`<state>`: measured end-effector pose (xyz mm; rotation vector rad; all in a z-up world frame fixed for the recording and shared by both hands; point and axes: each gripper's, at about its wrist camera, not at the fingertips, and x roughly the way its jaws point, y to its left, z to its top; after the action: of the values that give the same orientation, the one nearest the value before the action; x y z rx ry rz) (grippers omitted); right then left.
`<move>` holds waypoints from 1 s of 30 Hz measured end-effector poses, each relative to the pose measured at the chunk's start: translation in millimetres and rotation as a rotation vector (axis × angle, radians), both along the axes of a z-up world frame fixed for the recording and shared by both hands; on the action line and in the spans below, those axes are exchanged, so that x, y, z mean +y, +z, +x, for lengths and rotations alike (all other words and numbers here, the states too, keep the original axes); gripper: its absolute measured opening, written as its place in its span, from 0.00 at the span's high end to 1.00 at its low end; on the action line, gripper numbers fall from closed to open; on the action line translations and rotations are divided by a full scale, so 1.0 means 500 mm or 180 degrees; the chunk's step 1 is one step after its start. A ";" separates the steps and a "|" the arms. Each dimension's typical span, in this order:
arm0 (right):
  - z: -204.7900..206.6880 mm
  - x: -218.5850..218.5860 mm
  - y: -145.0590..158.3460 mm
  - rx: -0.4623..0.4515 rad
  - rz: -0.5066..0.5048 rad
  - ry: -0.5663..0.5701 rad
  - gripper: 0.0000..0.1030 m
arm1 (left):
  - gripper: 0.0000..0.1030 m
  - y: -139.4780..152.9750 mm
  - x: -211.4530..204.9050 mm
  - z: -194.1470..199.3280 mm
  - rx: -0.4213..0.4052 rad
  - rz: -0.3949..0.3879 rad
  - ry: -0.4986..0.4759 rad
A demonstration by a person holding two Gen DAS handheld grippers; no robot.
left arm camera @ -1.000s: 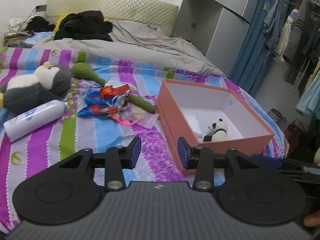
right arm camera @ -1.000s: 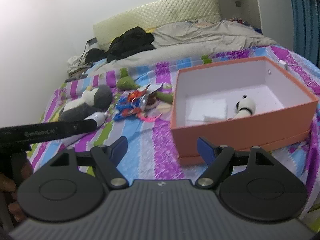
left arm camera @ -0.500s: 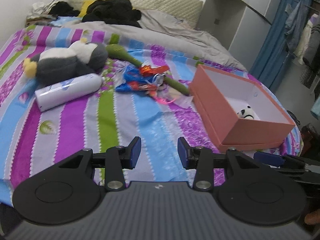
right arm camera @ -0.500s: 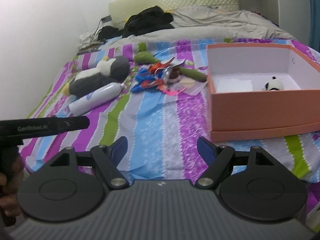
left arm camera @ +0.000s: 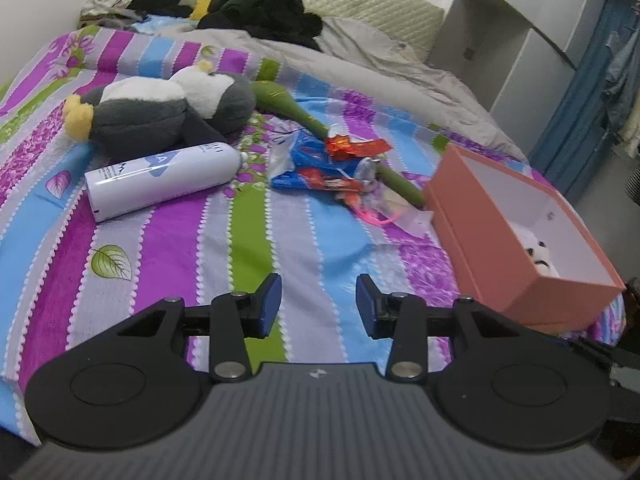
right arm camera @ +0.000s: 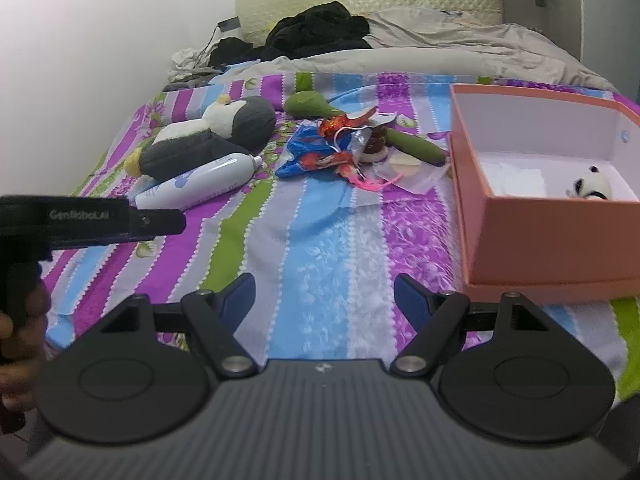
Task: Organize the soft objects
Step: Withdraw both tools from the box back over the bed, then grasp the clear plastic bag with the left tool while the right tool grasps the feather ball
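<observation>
Left gripper [left arm camera: 318, 300] — jaws parted, empty; my right gripper [right arm camera: 324, 300] wider, empty; penguin plush [left arm camera: 160, 114] far left of orange box [left arm camera: 492, 240] — small panda [right arm camera: 591, 189] inside.

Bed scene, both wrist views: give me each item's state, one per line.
Left gripper: open, empty.
Right gripper: open, empty.
Orange box: open, lidless.
Small panda plush: inside the box.
Penguin plush: lying on bedspread.
White bottle: on its side.
Wrappers: crumpled heap.
</observation>
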<state>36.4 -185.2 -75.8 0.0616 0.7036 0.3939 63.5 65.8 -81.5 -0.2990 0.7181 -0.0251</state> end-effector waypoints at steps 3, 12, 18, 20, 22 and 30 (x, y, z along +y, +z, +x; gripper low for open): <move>0.029 0.015 -0.011 -0.0019 -0.0045 0.0026 0.25 | 0.49 -0.016 0.013 0.044 0.0055 0.0005 0.0029; 0.149 0.044 -0.044 -0.0092 -0.0092 -0.0064 0.29 | 0.43 -0.076 0.033 0.200 0.0167 0.0088 0.0044; 0.244 0.065 -0.081 -0.0131 -0.0127 -0.0055 0.31 | 0.40 -0.123 0.057 0.315 0.0156 -0.0025 0.0151; 0.270 0.072 -0.092 -0.0137 -0.0127 -0.0027 0.33 | 0.40 -0.136 0.066 0.353 0.0154 -0.0086 0.0168; 0.300 0.079 -0.107 -0.0158 -0.0120 -0.0016 0.38 | 0.40 -0.151 0.068 0.387 0.0152 -0.0050 0.0186; 0.393 0.125 -0.165 -0.0190 -0.0270 0.0066 0.46 | 0.39 -0.205 0.074 0.484 0.0100 0.0170 0.0258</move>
<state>233.1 -122.7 -158.2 -0.0376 0.6618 0.3838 305.7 103.0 -184.2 -0.2777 0.7361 0.0759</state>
